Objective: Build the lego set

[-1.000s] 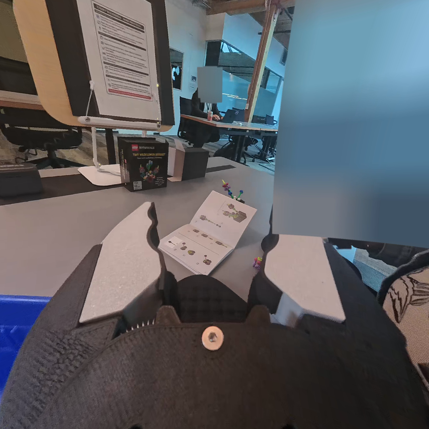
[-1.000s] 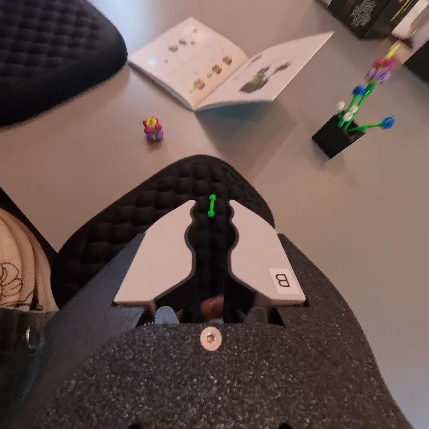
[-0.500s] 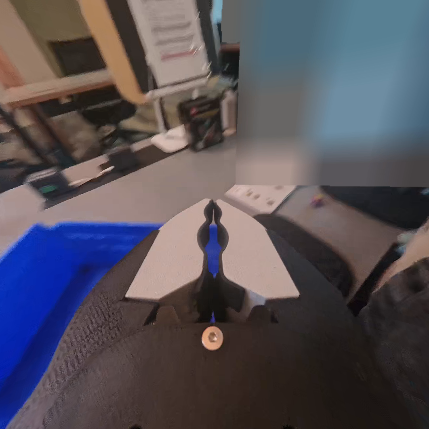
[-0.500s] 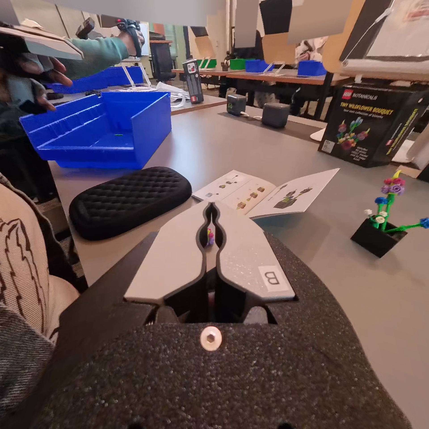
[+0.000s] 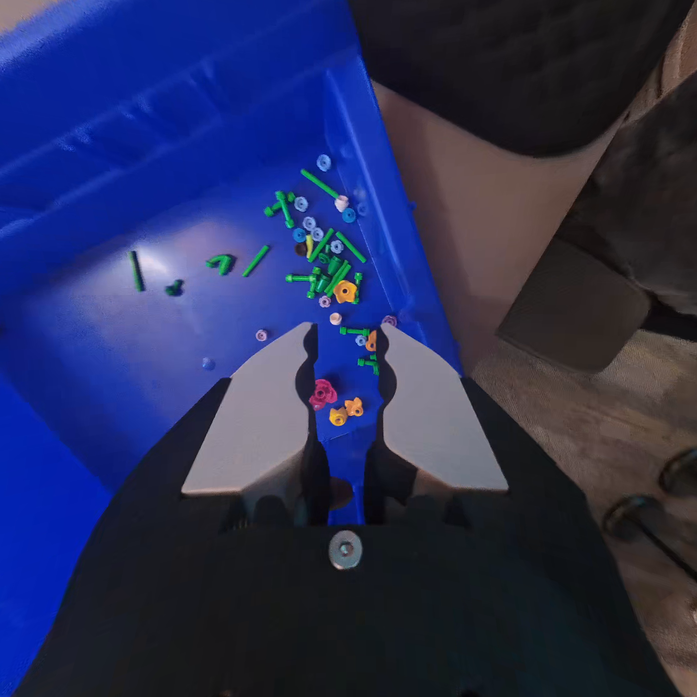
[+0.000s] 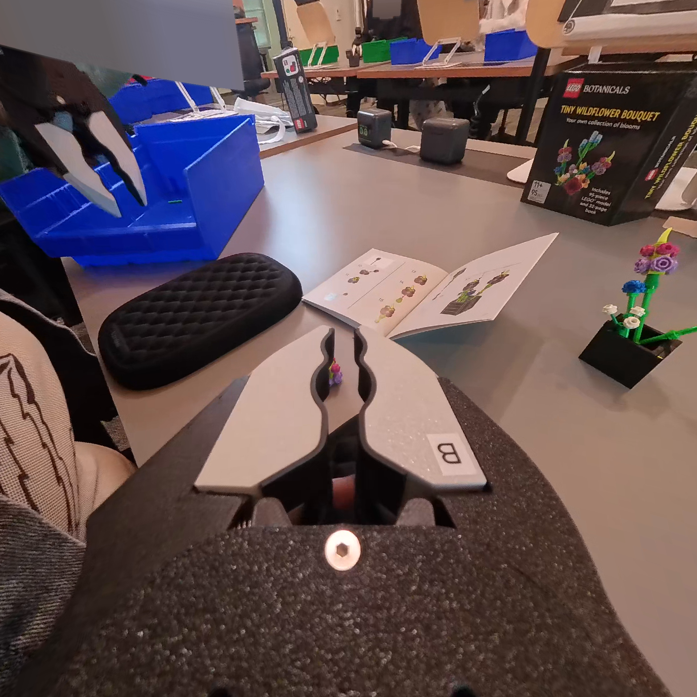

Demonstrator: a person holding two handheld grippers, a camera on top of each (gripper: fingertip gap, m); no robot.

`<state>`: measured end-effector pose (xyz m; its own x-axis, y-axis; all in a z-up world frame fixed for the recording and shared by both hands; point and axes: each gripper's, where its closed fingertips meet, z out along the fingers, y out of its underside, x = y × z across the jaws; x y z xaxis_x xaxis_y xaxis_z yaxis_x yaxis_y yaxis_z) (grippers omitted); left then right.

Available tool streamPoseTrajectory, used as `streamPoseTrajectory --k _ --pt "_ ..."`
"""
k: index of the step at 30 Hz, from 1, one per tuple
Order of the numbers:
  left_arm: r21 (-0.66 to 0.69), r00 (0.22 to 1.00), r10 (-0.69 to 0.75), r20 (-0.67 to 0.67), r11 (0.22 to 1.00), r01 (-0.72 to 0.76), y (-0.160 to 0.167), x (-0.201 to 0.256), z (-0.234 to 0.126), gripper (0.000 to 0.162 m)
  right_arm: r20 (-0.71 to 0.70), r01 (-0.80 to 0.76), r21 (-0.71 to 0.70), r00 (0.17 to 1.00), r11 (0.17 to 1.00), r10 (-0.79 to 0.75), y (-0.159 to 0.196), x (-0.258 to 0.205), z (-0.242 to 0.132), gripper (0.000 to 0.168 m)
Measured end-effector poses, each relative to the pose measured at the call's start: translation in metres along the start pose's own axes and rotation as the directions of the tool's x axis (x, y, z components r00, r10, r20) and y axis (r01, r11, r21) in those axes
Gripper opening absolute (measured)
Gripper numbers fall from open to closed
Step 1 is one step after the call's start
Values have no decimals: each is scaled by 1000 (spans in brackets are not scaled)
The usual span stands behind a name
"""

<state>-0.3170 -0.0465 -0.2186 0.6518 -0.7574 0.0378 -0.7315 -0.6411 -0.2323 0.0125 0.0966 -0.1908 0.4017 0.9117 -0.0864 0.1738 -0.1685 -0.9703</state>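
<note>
Two wrist cameras, one desk.
The left wrist view looks steeply down, close into the blue bin (image 5: 151, 188); the right wrist view faces low across the table (image 6: 377, 196), sharing that bin at far left.

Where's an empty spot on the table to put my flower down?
Bare grey table lies between the open booklet, the black flower pot and the right gripper. The blue bin is crowded along its right wall.

Both grippers share a build: the left gripper (image 5: 347, 328) and right gripper (image 6: 344, 332) have textured black bodies, flat grey fingers with wavy black inner edges, and one silver hex screw (image 6: 342, 550). A white sticker (image 6: 452, 453) marks the right.
</note>
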Motion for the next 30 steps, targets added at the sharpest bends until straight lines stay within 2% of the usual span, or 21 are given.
streamPoseTrajectory --k 1,4,7,11,16,22,30 --pt "-32 1000 22 -15 999 -23 4 0 6 27 -5 3 4 1000 1000 -3 -1 0 0 10" --pt "-128 998 42 -44 991 -48 18 -1 21 29 -9 5 16 1000 1000 -5 -2 0 -1 10" --pt "-152 998 21 -64 988 -31 23 1 31 31 -10 -5 33 1000 999 6 -4 1 -3 10" --pt "-206 999 27 -23 978 -31 28 -2 37 31 3 -34 44 999 998 33 -5 3 -3 11" --pt "-203 999 23 -33 979 -29 27 1 39 27 13 -51 61 999 997 50 -7 4 -4 12" --pt "-239 998 -60 -9 969 56 34 -2 36 26 15 -24 81 1000 996 23 -10 1 -6 13" --pt "-229 998 -59 5 972 58 36 -5 36 19 19 -12 84 1000 996 10 -10 -1 -7 13"
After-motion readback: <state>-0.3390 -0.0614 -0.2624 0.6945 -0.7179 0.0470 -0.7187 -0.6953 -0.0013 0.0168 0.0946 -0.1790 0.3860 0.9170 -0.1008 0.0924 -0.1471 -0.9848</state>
